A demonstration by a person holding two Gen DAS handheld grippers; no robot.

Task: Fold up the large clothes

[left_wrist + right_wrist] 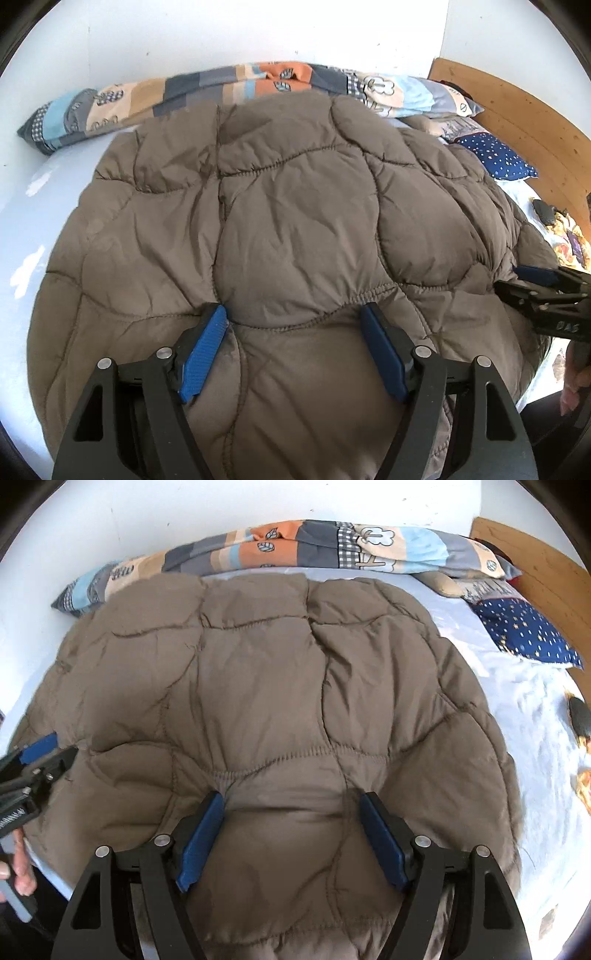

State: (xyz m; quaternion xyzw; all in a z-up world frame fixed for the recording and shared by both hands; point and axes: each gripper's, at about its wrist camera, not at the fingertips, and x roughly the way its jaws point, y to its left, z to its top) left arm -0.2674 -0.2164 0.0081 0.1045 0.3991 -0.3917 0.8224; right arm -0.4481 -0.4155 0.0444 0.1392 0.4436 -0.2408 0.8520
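Observation:
A large brown quilted puffer coat (288, 206) lies spread flat on the bed and fills most of both views; it also shows in the right wrist view (266, 686). My left gripper (293, 314) is open, its blue pads wide apart just above the near part of the coat. My right gripper (291, 801) is open too, over the coat's near part further right. The right gripper shows at the right edge of the left wrist view (546, 288). The left gripper shows at the left edge of the right wrist view (33, 760). Neither holds fabric.
A patchwork blanket roll (229, 88) lies along the white wall behind the coat. A dark blue starry pillow (524, 631) sits at the right by the wooden headboard (517, 122). Light blue sheet (524, 738) shows right of the coat, with small dark items at its edge.

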